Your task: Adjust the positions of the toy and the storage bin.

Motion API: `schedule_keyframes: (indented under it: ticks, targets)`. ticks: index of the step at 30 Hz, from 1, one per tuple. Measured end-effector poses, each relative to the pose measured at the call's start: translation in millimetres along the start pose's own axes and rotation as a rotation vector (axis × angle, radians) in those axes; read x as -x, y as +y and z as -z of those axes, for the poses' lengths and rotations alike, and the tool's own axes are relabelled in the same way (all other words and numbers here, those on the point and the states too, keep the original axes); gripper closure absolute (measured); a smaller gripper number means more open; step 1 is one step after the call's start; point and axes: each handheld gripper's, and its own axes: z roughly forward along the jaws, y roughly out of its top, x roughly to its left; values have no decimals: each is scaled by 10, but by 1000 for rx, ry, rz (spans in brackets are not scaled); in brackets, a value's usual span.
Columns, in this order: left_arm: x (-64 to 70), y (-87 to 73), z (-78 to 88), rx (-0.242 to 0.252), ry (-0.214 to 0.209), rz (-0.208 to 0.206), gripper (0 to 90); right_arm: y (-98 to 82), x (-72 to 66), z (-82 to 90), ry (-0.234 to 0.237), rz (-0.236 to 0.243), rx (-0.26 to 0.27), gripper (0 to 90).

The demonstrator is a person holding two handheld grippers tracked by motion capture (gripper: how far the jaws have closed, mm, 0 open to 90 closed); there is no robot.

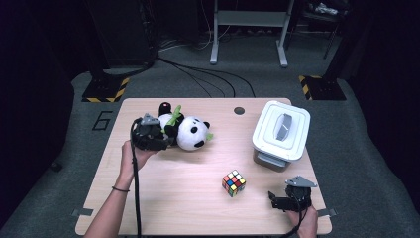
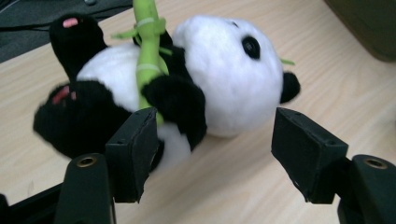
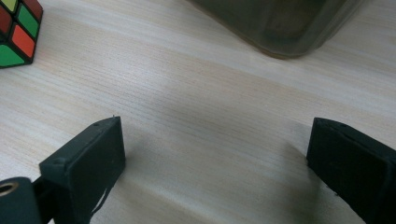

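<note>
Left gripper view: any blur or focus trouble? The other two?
Left gripper view: black-and-white plush panda slightly soft, its black foot smeared, near jaws sharper. Right gripper view: light wooden table grain crisp, dark translucent container blurred. High view: table lit, surrounding floor nearly black.

Wooden table (image 1: 163,198): panda plush (image 1: 185,130), puzzle cube (image 1: 233,183), lidded box (image 1: 281,134).

Plush panda (image 1: 185,130) lies on worktop (image 1: 168,193) at 10 o'clock, left gripper (image 1: 166,141) just beside it. Puzzle cube (image 1: 234,183) near centre. Lidded box (image 1: 280,134) at 2 o'clock. Right gripper (image 1: 271,198) at 5 o'clock.
</note>
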Motion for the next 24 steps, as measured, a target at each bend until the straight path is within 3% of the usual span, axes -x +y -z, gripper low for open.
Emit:
schedule_keyframes:
  ticks: [2,6,11,14,17,20,24]
  targets:
    - [44,-163,57,4,-4,0,274,0,0,0,0,0,0,36]
    - [147,-491,112,-3,32,8,214,0,-3,-1,-2,-2,1,37]
    - [277,-892,84,-12,51,39,148,-1,-11,-1,-4,-5,1,38]
    - [360,-1115,14,-44,52,55,122,-1,-19,3,-6,-6,-2,37]
    - [402,-1259,-46,-62,54,75,113,1,-21,-1,-11,-7,-2,30]
    - [456,-1365,-68,-39,73,108,110,5,-25,-8,-18,-17,-5,15]
    - [503,-1442,-148,-50,77,115,99,6,-24,-9,-18,-19,-8,15]
